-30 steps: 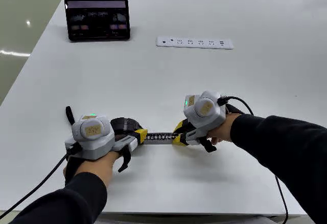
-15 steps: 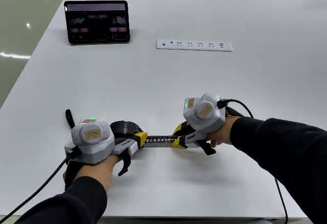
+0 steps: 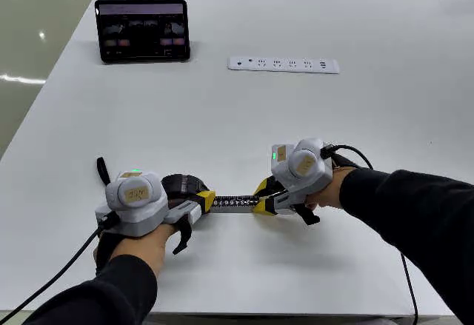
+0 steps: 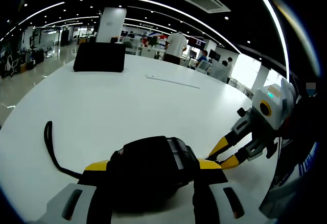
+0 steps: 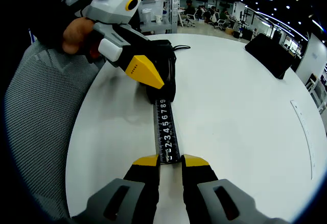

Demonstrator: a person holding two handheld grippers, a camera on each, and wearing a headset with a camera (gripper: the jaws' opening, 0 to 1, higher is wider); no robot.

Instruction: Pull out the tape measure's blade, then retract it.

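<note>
The black tape measure case [image 3: 182, 186] rests on the white table, and my left gripper [image 3: 198, 203] is shut on it from both sides; in the left gripper view the case [image 4: 153, 157] sits between the yellow-tipped jaws. A short length of blade [image 3: 233, 202] runs from the case to my right gripper [image 3: 259, 202], which is shut on the blade's end. In the right gripper view the numbered blade [image 5: 164, 127] leads from my right gripper [image 5: 170, 160] to the case [image 5: 166, 68]. The case's black wrist strap [image 3: 101, 169] lies to the left.
A dark tablet [image 3: 142, 29] stands at the far left of the table [image 3: 222, 118]. A white power strip [image 3: 284, 64] lies at the far middle. Cables trail from both grippers toward the near edge. People and desks show far off in the left gripper view.
My right gripper has edged slightly to the right with the blade's end in it. The left gripper and the case have stayed put.
</note>
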